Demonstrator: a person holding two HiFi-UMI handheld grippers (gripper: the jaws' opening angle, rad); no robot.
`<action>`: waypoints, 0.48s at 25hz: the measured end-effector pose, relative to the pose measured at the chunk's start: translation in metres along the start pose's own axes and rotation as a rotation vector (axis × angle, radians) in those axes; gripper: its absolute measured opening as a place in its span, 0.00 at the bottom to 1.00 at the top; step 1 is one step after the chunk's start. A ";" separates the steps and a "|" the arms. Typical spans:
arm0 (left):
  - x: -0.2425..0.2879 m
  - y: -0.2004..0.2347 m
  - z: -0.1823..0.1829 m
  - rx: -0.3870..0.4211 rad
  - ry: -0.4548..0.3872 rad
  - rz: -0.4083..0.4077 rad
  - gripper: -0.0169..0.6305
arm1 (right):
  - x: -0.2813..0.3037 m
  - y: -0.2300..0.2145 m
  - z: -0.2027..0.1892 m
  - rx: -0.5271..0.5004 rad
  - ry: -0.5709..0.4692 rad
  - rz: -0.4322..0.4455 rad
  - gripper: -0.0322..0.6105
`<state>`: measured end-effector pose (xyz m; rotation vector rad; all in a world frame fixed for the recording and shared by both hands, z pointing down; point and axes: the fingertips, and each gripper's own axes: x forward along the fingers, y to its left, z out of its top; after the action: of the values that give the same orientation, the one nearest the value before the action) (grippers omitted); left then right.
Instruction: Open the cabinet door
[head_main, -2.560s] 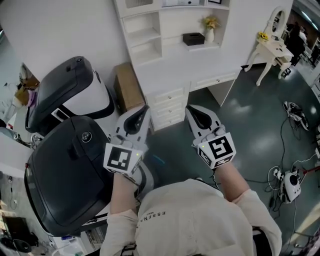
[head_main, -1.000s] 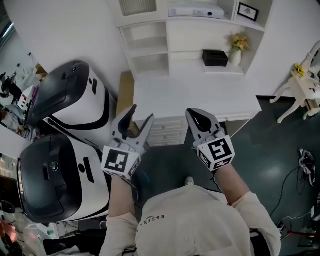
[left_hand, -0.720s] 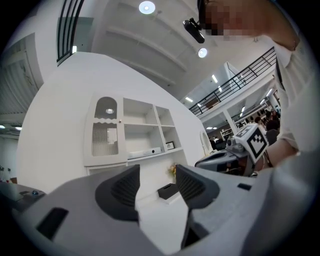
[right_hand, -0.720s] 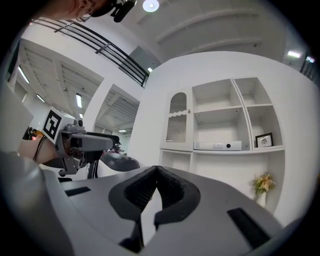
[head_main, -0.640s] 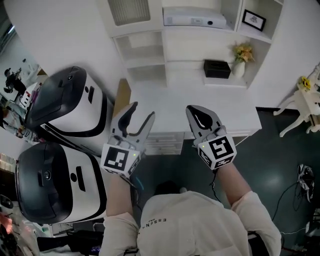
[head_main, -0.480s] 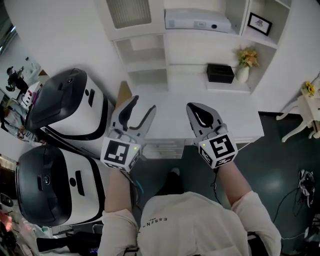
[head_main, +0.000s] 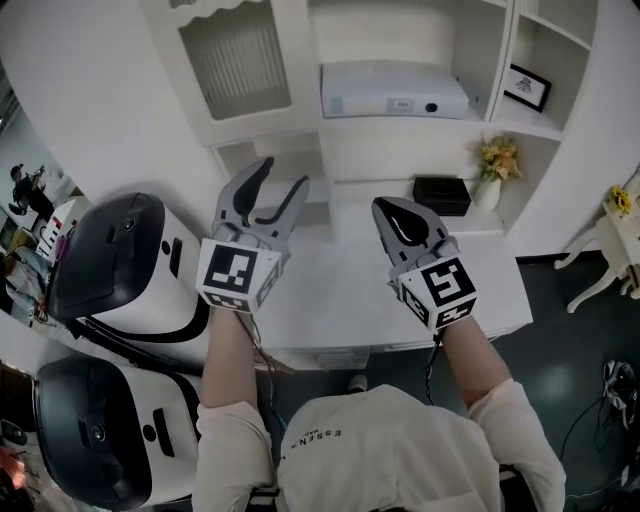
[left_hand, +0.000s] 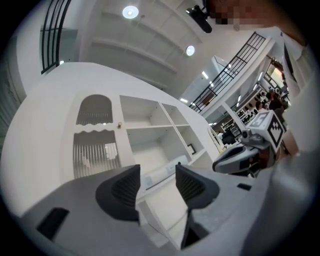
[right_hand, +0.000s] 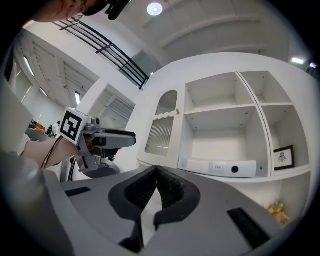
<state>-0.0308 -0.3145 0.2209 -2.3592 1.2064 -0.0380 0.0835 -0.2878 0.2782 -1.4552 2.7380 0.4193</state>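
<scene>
White shelving (head_main: 385, 160) over a white counter (head_main: 330, 290). Up and left of the left tool (head_main: 282, 178), the ribbed-glass cabinet door (head_main: 238, 65), closed. Left jaws spread wide, empty; right tool (head_main: 392, 210) pinched together on nothing. Door's small knob (left_hand: 120, 125) plain only in the two gripper views.

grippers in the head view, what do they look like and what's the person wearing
Both the left gripper and right gripper are grey plastic with dark ribbed jaw pads, each carrying a white cube printed with black square markers. The person wears a cream short-sleeved shirt.
</scene>
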 end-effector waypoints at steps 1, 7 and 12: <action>0.014 0.010 0.005 0.011 -0.017 -0.003 0.36 | 0.012 -0.010 0.006 -0.005 -0.010 -0.002 0.07; 0.086 0.055 0.035 0.062 -0.074 -0.024 0.36 | 0.065 -0.051 0.020 -0.031 -0.042 0.011 0.07; 0.130 0.096 0.069 0.129 -0.102 0.054 0.36 | 0.088 -0.070 0.013 0.012 -0.053 0.058 0.07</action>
<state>-0.0076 -0.4332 0.0941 -2.1895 1.1822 0.0210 0.0892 -0.3934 0.2373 -1.3445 2.7418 0.4363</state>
